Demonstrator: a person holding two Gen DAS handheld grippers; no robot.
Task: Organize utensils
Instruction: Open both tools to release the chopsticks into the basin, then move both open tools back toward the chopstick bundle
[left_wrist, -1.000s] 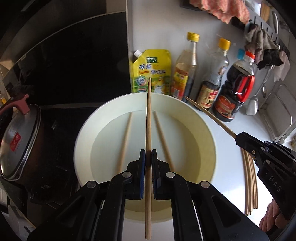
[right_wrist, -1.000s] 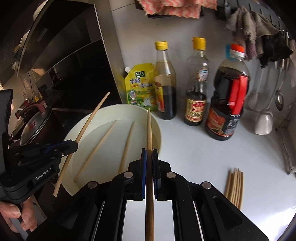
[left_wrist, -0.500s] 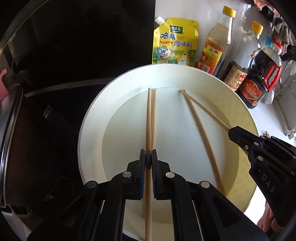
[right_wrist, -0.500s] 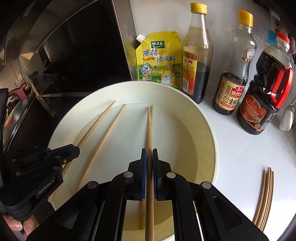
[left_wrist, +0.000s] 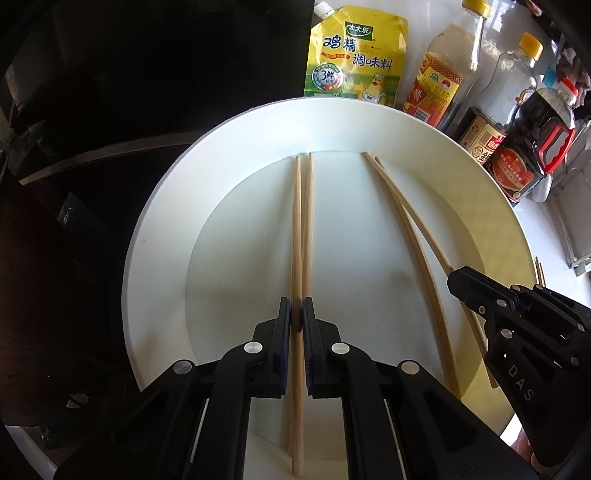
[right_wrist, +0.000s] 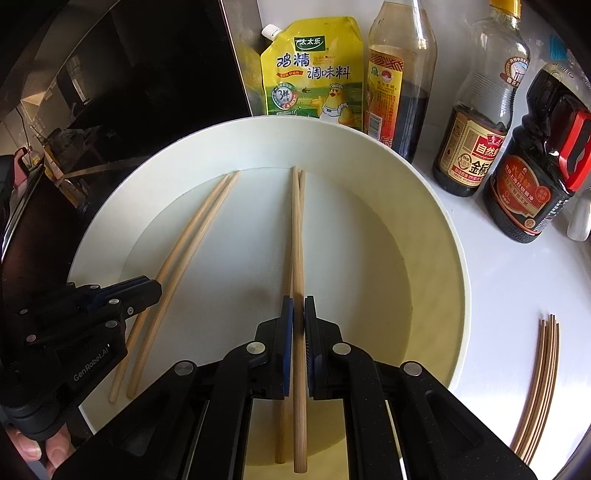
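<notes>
A wide white bowl (left_wrist: 155, 221) (right_wrist: 443, 229) fills both views. My left gripper (left_wrist: 296, 314) is shut on a wooden chopstick (left_wrist: 295, 229) whose tip reaches the bowl's far inner wall, close beside a second chopstick (left_wrist: 308, 206) lying in the bowl. My right gripper (right_wrist: 298, 310) is shut on another chopstick (right_wrist: 297, 240), likewise beside one lying in the bowl (right_wrist: 282, 424). Each gripper shows in the other's view: the right gripper (left_wrist: 458, 280) at right, the left gripper (right_wrist: 157, 286) at left. Both point steeply down into the bowl.
A bundle of several chopsticks (right_wrist: 539, 387) lies on the white counter right of the bowl. Behind the bowl stand a yellow seasoning pouch (right_wrist: 310, 70) and three sauce bottles (right_wrist: 476, 140). A dark stove area (left_wrist: 74, 147) lies to the left.
Both grippers came down and forward over the bowl. Their chopsticks, held above the rim before, now reach inside it, each next to a chopstick lying there.
</notes>
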